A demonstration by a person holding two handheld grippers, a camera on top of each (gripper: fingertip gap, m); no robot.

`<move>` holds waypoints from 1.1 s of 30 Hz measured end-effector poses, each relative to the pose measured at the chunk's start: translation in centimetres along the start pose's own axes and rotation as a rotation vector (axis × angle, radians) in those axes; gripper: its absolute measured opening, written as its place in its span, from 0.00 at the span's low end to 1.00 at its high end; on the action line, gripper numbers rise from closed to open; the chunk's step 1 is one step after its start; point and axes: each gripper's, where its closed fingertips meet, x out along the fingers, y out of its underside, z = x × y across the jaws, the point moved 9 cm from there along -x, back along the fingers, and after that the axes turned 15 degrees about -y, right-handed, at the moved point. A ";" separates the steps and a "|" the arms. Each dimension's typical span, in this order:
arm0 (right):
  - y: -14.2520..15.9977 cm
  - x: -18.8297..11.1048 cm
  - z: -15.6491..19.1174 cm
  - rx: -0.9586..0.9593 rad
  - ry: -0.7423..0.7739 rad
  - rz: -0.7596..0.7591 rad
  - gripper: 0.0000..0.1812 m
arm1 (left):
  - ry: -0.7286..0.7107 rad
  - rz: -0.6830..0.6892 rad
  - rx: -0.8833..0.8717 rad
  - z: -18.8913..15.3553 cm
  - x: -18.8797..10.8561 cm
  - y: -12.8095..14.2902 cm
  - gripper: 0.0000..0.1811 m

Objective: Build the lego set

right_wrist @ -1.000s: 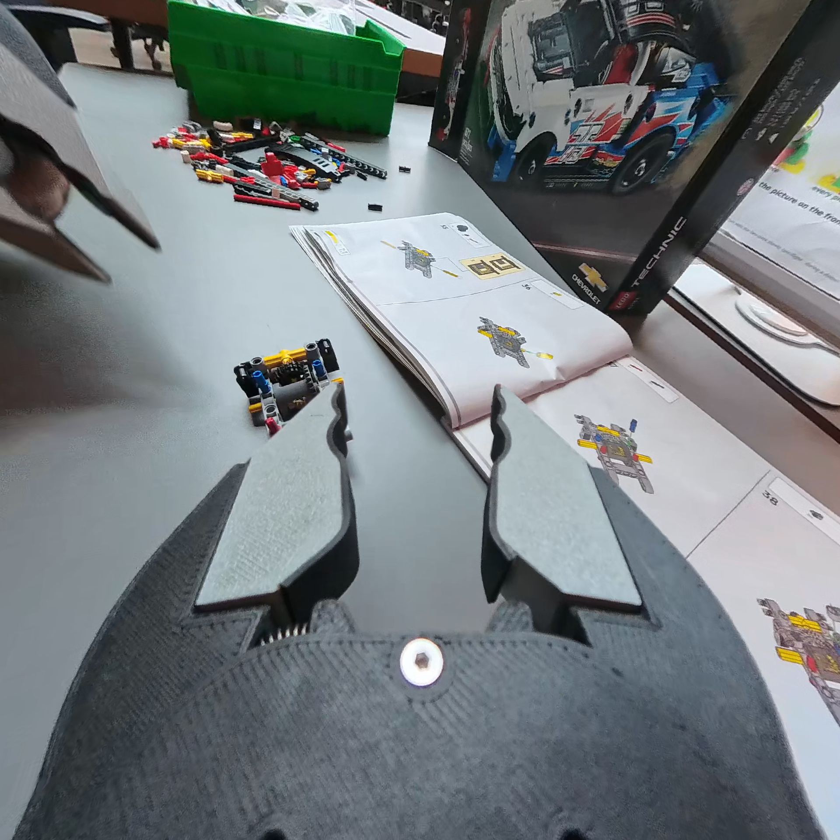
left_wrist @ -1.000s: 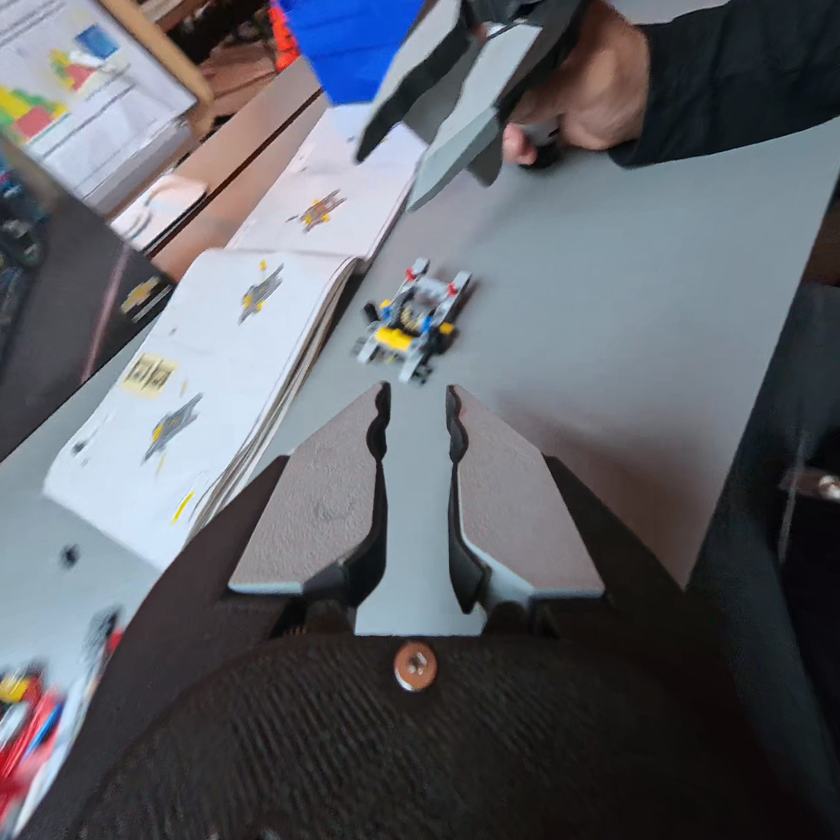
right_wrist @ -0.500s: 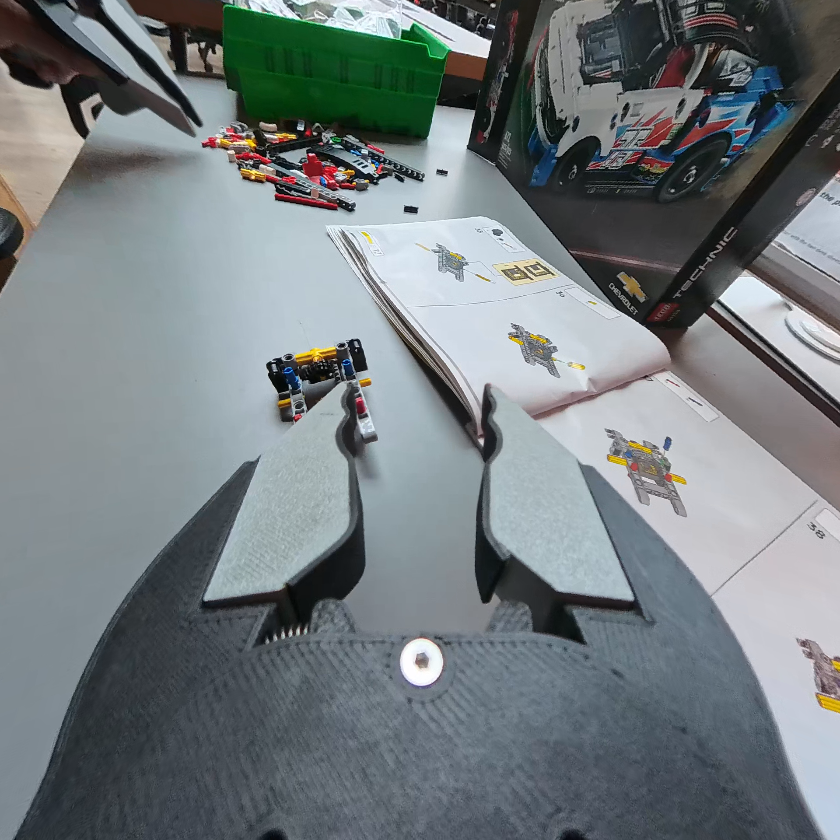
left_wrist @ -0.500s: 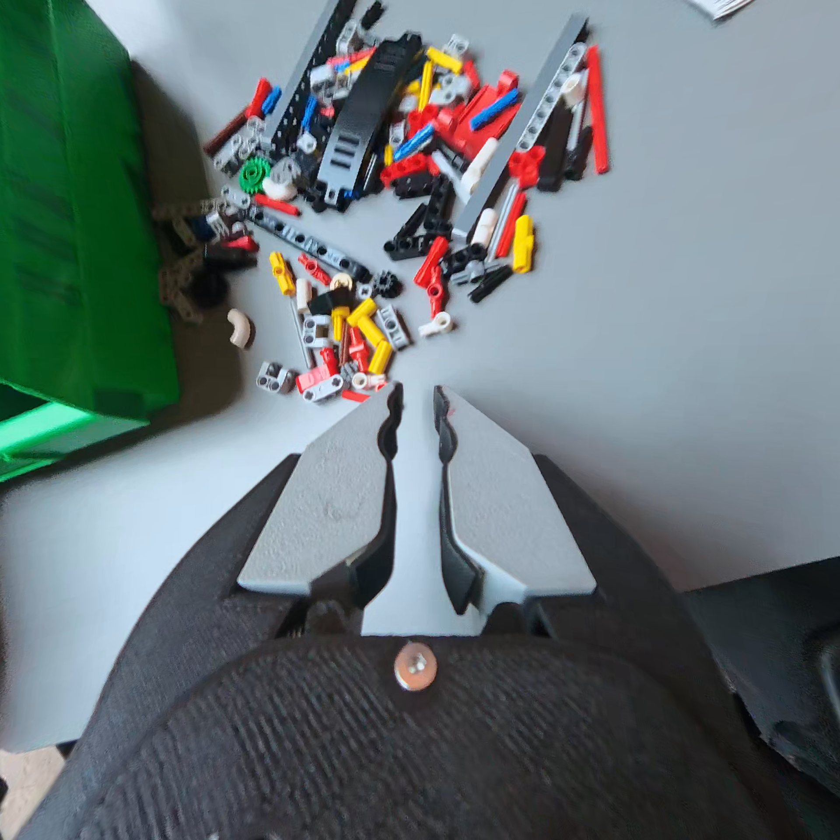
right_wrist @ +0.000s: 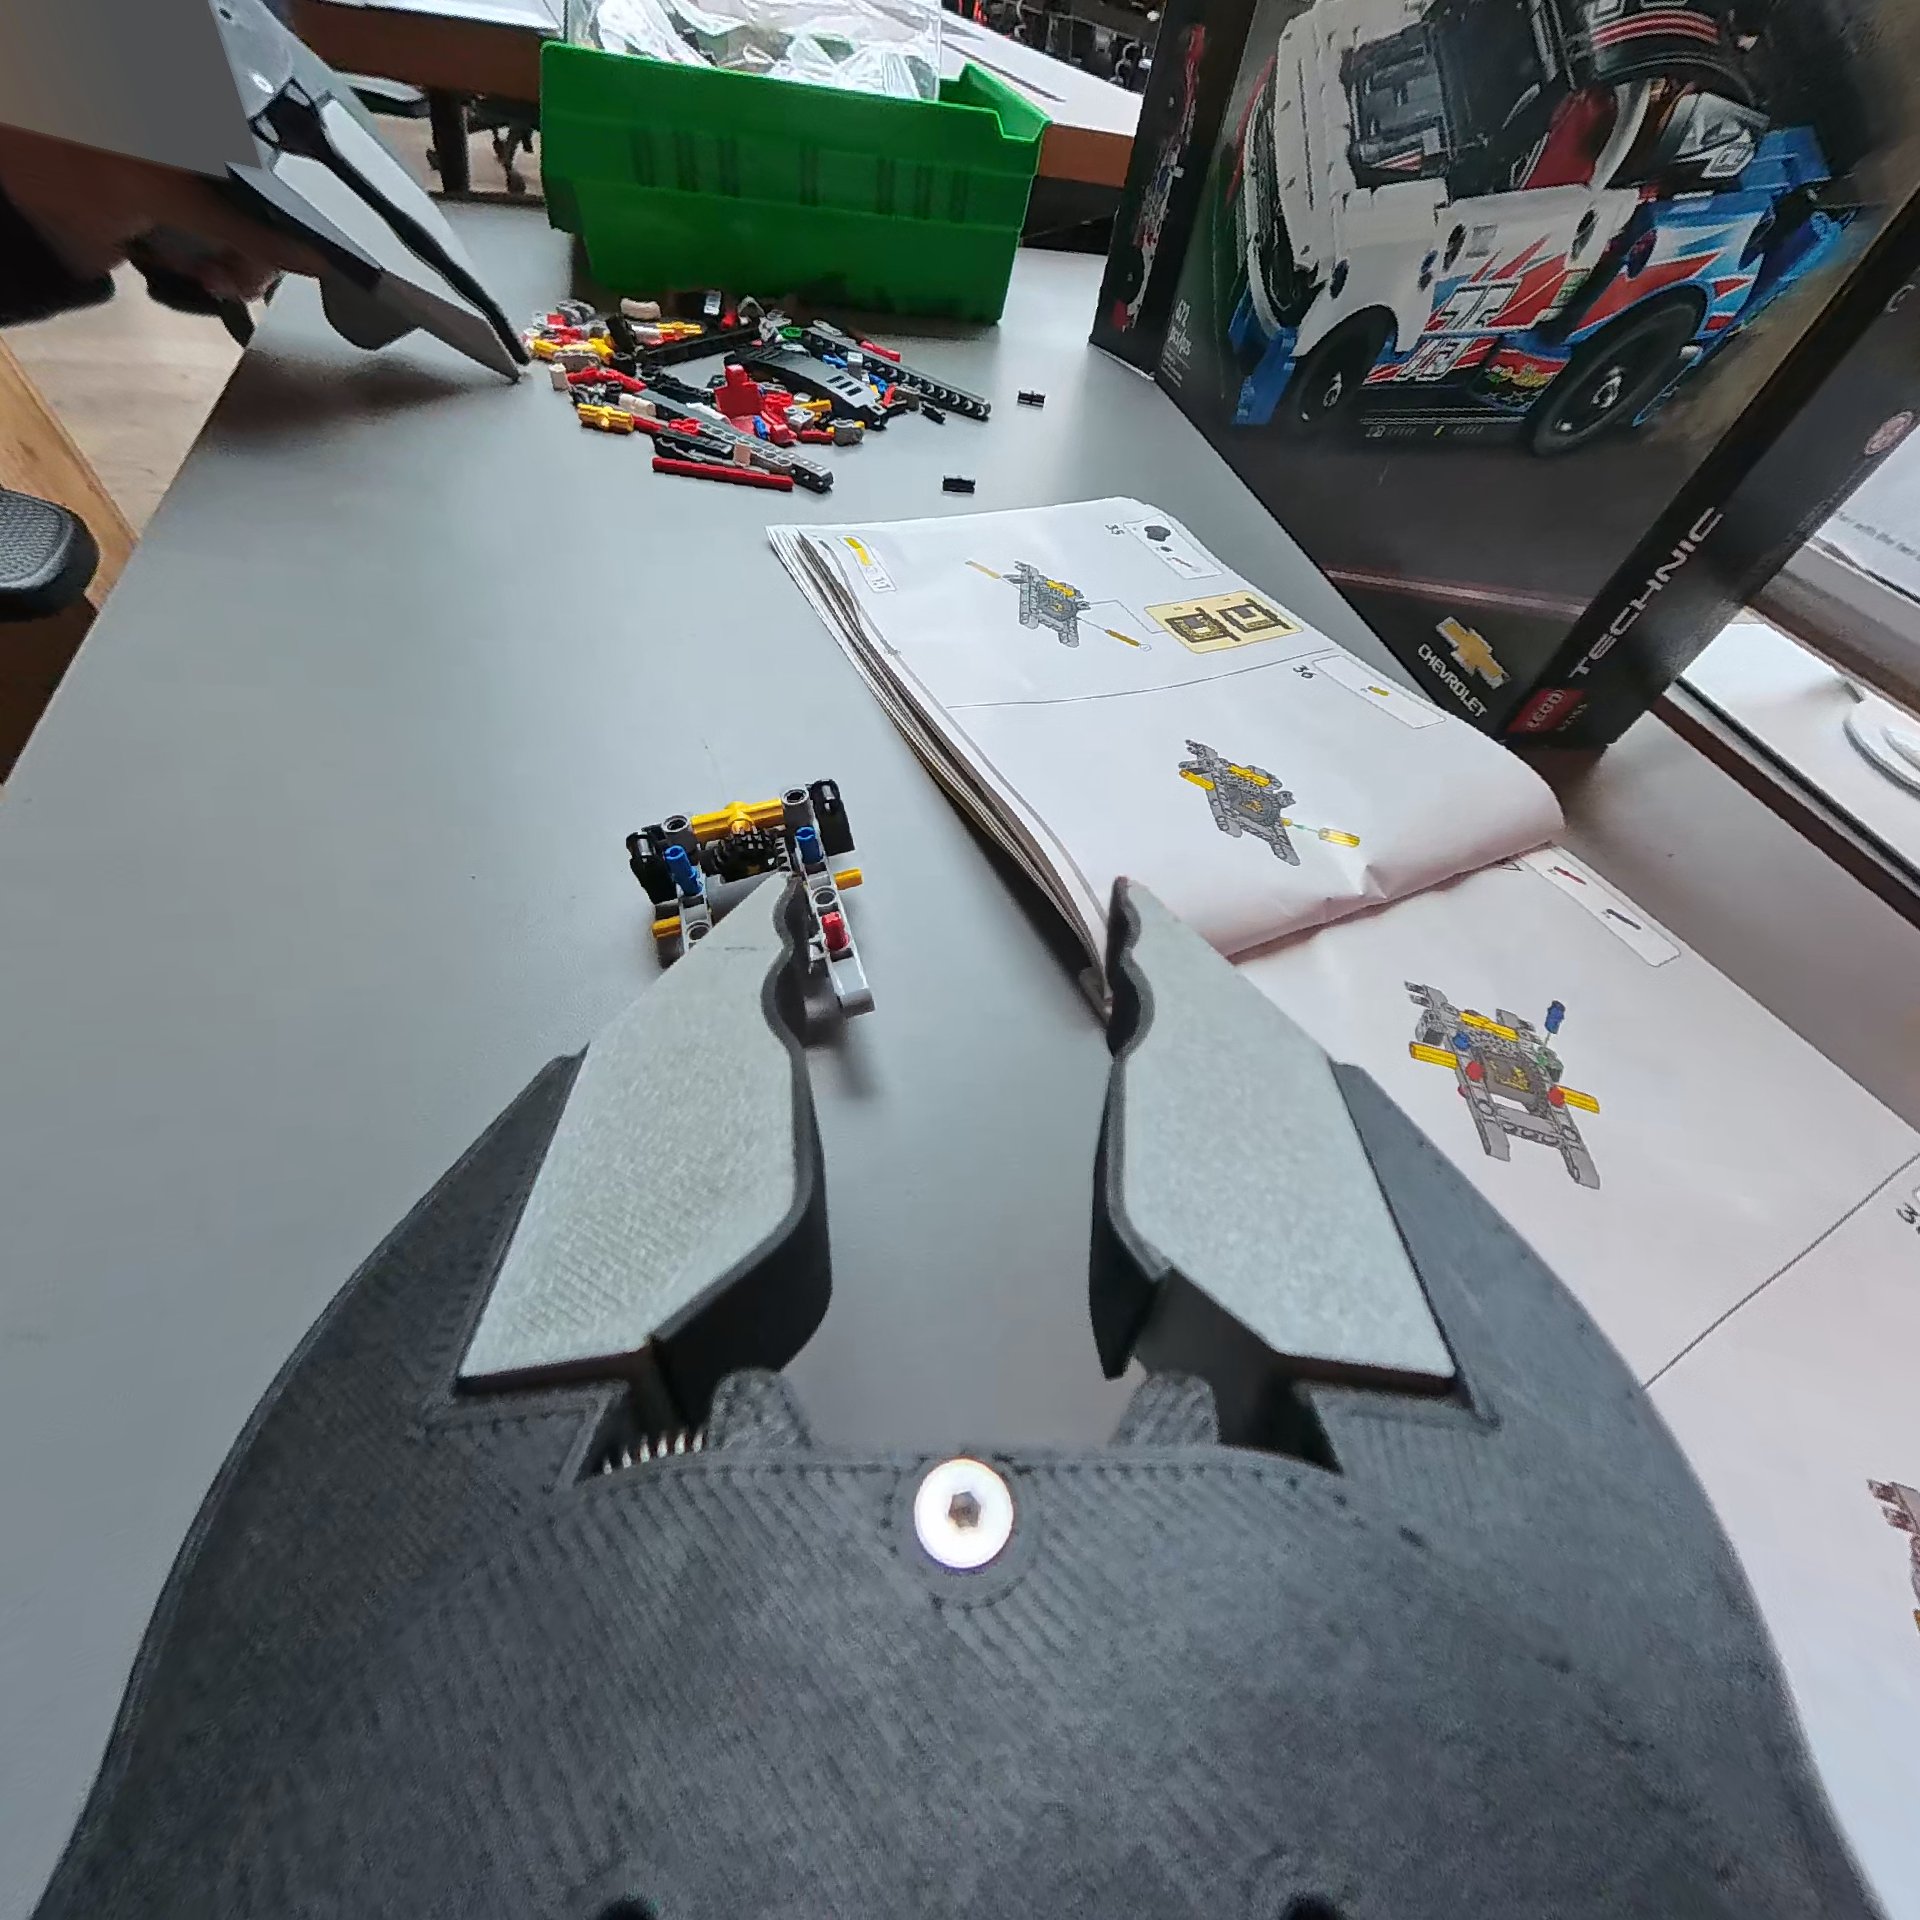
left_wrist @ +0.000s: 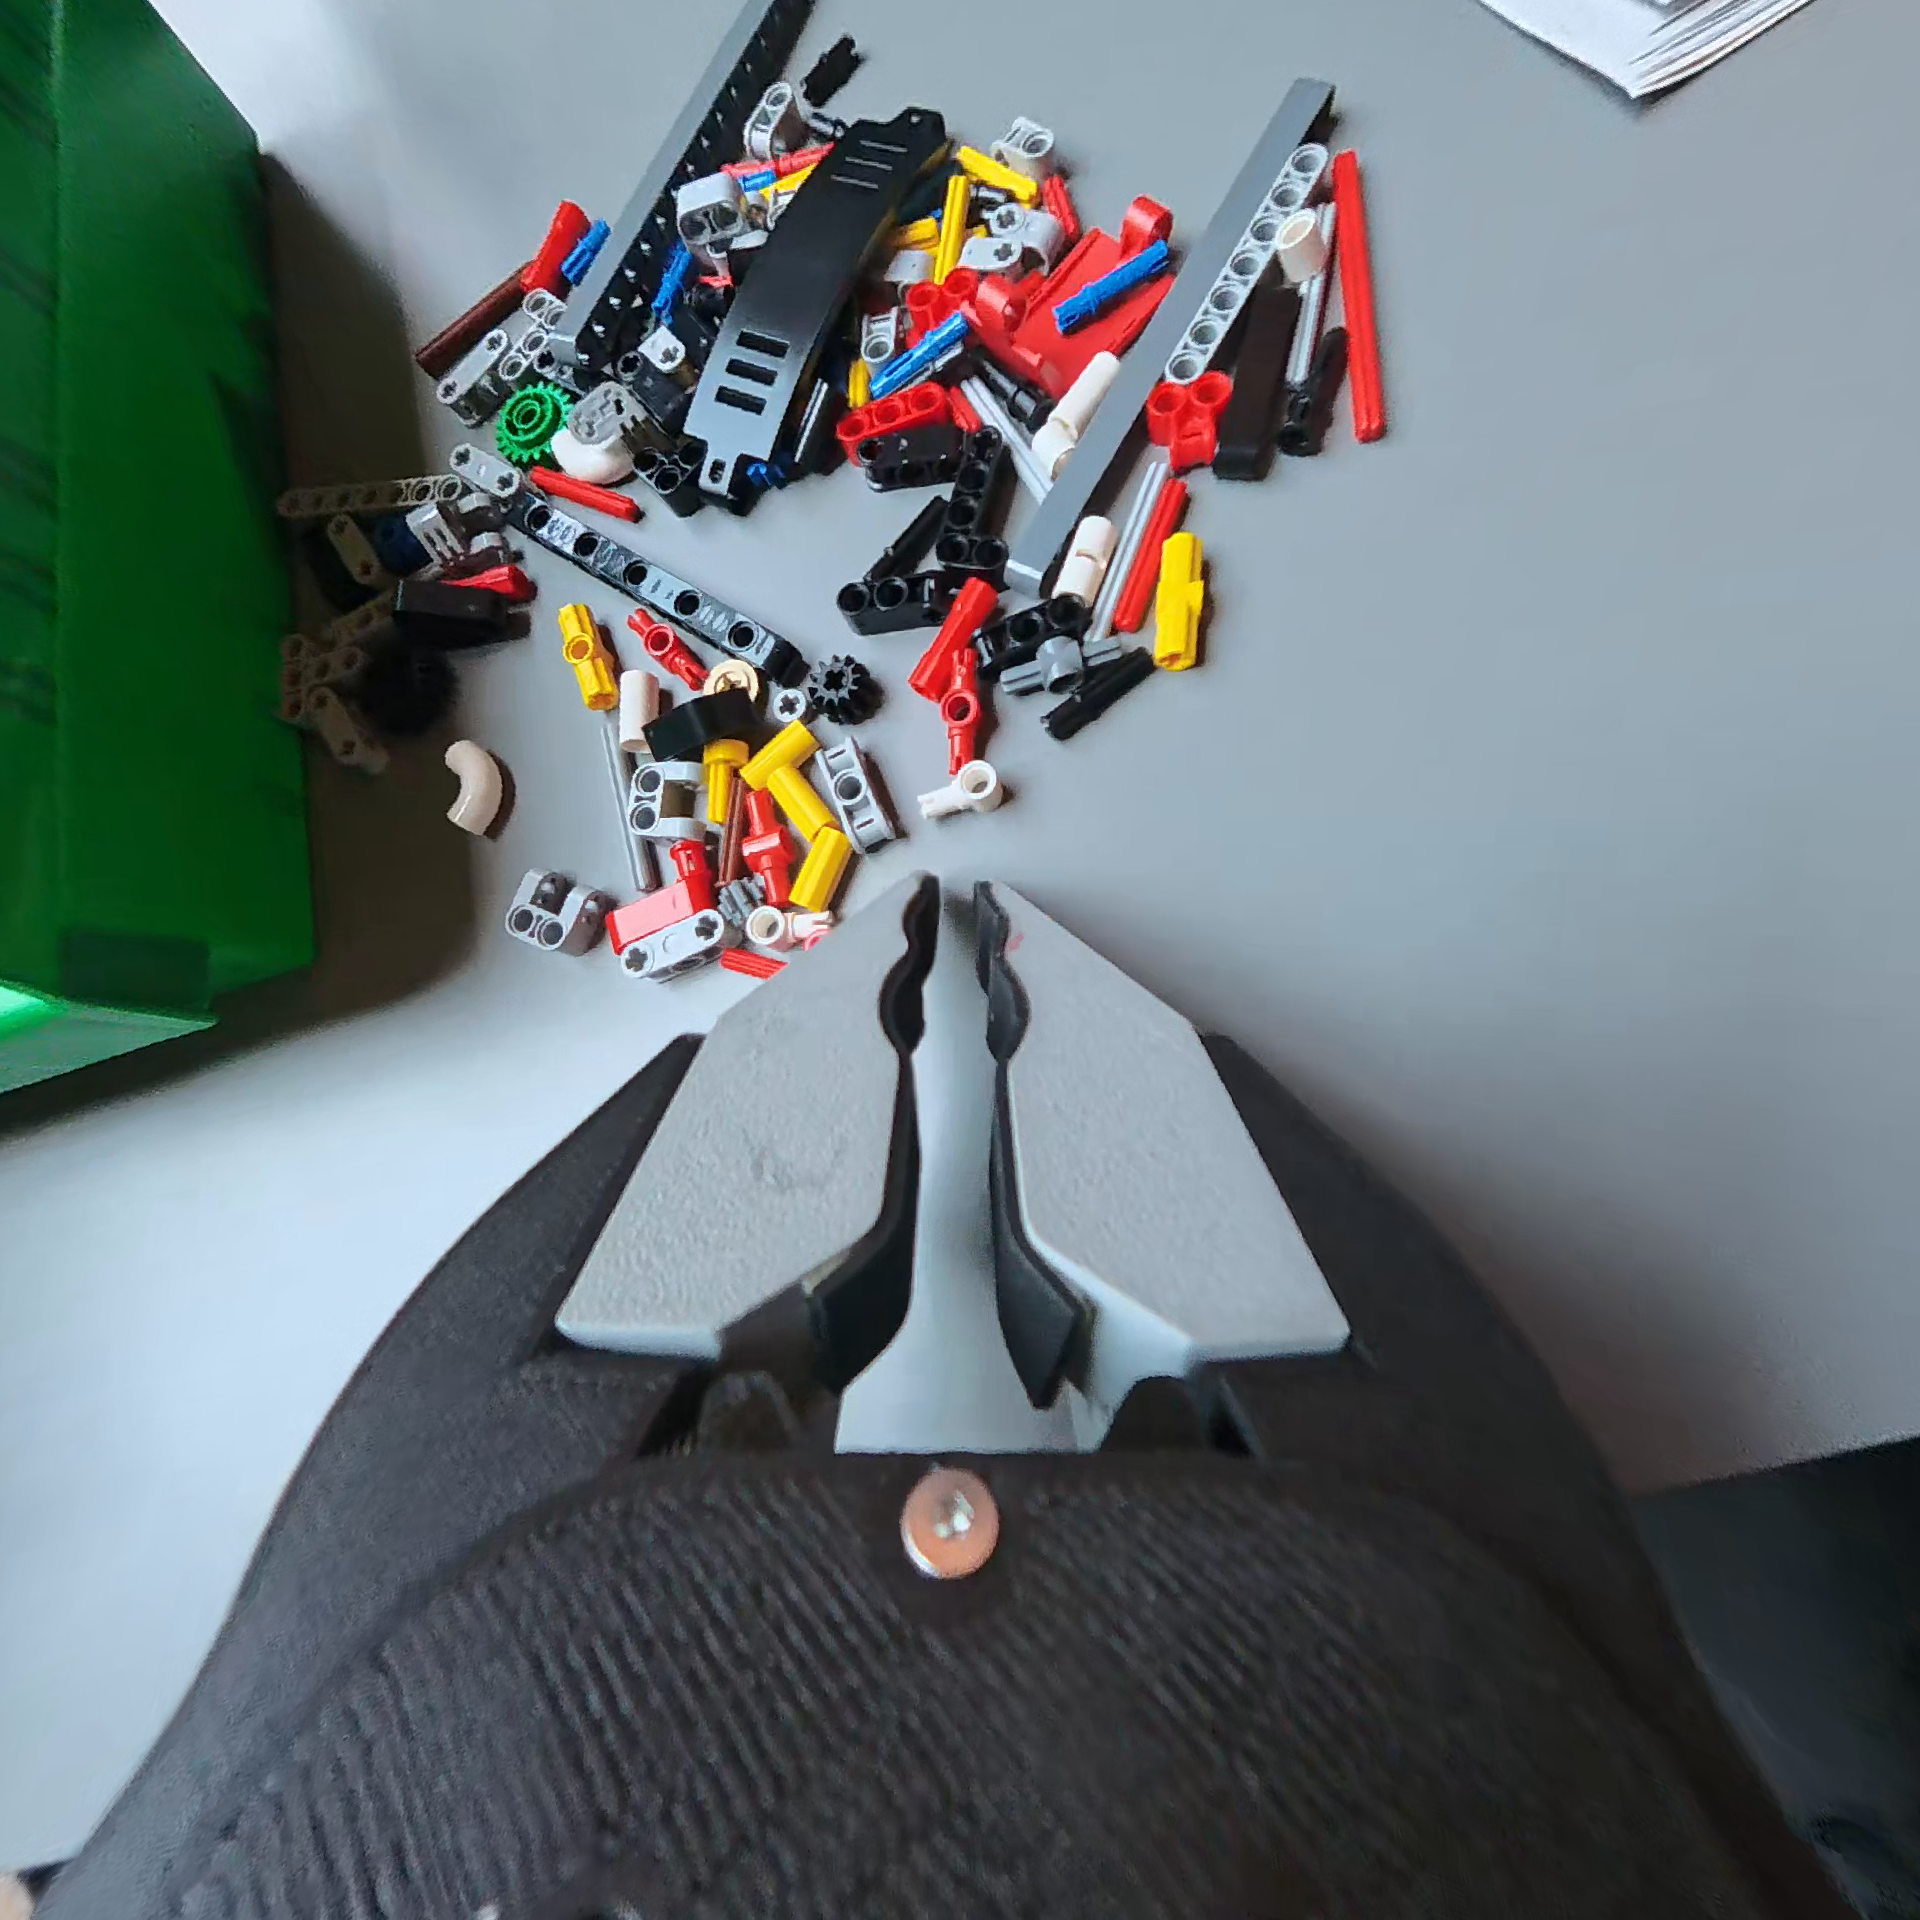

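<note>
A pile of loose lego pieces (left_wrist: 883, 416) in red, yellow, black and grey lies on the grey table (left_wrist: 1507, 831). My left gripper (left_wrist: 956, 904) hovers at the pile's near edge, almost shut, with only a thin slit between the tips and nothing in it. In the right wrist view it (right_wrist: 514, 369) points down at the pile (right_wrist: 748, 405). A small partial build (right_wrist: 743, 862), black and grey with yellow and blue pins, sits on the table. My right gripper (right_wrist: 945, 925) is open and empty just behind it; the left finger covers part of the build.
A green bin (left_wrist: 125, 520) stands left of the pile, also in the right wrist view (right_wrist: 790, 197). An open instruction booklet (right_wrist: 1143, 727) lies right of the build. The set's box (right_wrist: 1507, 312) stands behind it. The table edge (left_wrist: 1662, 1455) is near right. Across from one pair of fingers to the other is roughly 45 cm.
My left gripper swung from the partial build over to the pile, came closer to it, and its jaws narrowed. My right gripper shifted slightly, so more of the build shows between its fingers.
</note>
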 end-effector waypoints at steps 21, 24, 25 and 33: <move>0.2 0.7 -0.2 0.011 0.033 0.071 0.37 | 0.021 -0.095 -0.167 2.3 -1.8 3.1 0.10; 0.2 0.6 -0.2 0.006 0.038 0.065 0.37 | 0.049 -0.135 -0.154 1.5 -2.1 2.5 0.10; 0.2 0.6 -0.2 0.008 0.037 0.064 0.37 | 0.063 -0.166 -0.145 1.0 -2.3 2.2 0.10; 0.0 0.6 0.5 -0.019 0.005 0.033 0.40 | 0.255 -0.407 0.001 -4.9 -2.3 -4.6 0.32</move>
